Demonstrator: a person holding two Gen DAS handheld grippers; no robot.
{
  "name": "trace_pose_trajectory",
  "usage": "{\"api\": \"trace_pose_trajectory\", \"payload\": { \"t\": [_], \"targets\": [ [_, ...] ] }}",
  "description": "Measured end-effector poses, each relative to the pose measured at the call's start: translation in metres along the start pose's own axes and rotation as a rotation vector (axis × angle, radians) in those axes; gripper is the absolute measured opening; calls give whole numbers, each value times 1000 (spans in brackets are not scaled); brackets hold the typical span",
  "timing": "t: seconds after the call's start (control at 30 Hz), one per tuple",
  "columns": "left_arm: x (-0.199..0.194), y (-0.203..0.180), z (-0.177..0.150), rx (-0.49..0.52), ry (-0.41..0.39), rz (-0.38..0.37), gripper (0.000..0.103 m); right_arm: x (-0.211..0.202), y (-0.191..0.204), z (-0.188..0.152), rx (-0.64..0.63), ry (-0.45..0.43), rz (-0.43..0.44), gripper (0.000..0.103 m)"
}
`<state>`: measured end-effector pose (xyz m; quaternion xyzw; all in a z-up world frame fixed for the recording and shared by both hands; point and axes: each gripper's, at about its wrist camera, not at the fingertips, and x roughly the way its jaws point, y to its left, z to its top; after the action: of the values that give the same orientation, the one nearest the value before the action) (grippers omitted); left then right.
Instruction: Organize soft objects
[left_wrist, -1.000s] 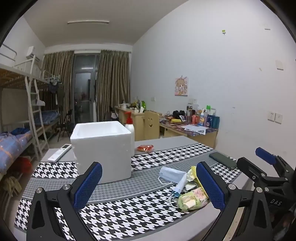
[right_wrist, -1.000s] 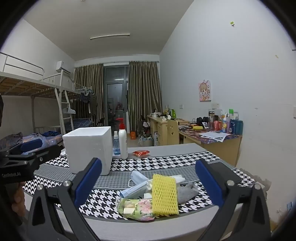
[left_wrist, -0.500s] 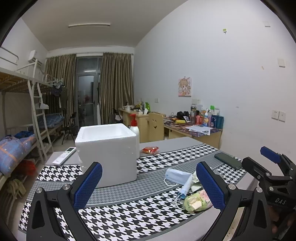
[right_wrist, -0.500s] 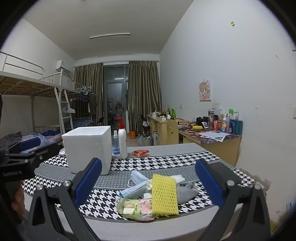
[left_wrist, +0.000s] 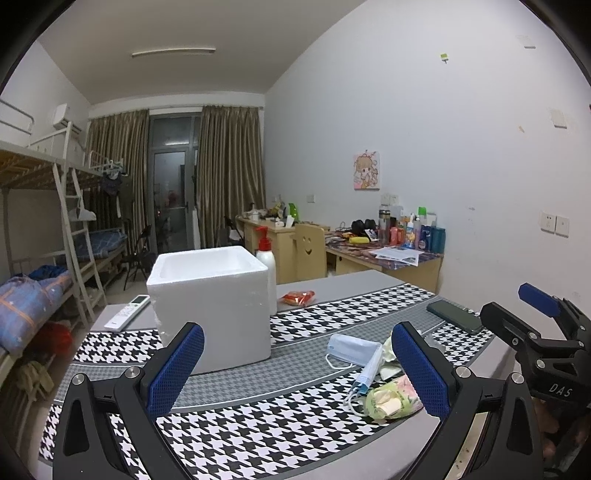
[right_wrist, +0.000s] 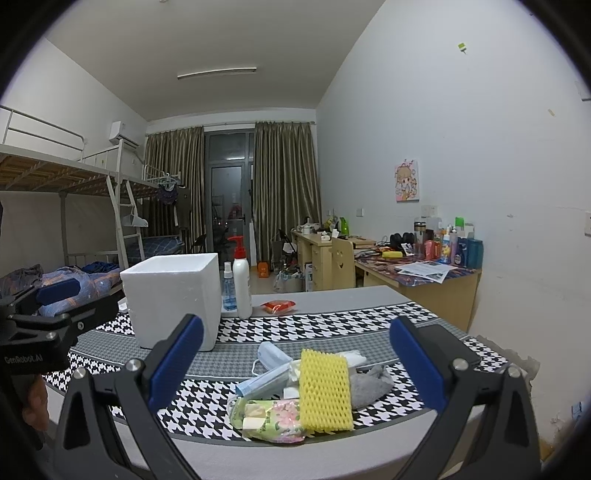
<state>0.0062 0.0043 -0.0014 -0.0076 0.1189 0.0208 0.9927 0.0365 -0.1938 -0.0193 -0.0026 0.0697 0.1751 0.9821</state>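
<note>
Hovering wide-open and empty above the houndstooth table, left gripper and right gripper, yellow foam net atop perhaps a grey sock.

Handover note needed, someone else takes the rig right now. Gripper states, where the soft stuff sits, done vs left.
Left gripper: open, empty, held above the near table edge.
Right gripper: open, empty, facing the pile.
Soft items lie in one heap at the near edge of the table: yellow foam net on top, floral tissue pack at the front, face masks, grey cloth to its right.
White foam box stands open left of the heap; its inside is only partly visible and shows nothing.
Done: nothing visibly moved.
Left: everything; presumably the box is the destination.
</note>
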Motion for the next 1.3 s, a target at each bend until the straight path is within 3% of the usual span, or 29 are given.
{"api": "trace_pose_trajectory", "payload": {
  "t": [0.67,1.3],
  "targets": [
    [10,-5,-3,-3,29,-19,102,9,-3,-1,1,25,-4,102],
    [51,-19,-14,12,152,-80,102,35,-19,-11,27,102,-42,102]
  ]
}}
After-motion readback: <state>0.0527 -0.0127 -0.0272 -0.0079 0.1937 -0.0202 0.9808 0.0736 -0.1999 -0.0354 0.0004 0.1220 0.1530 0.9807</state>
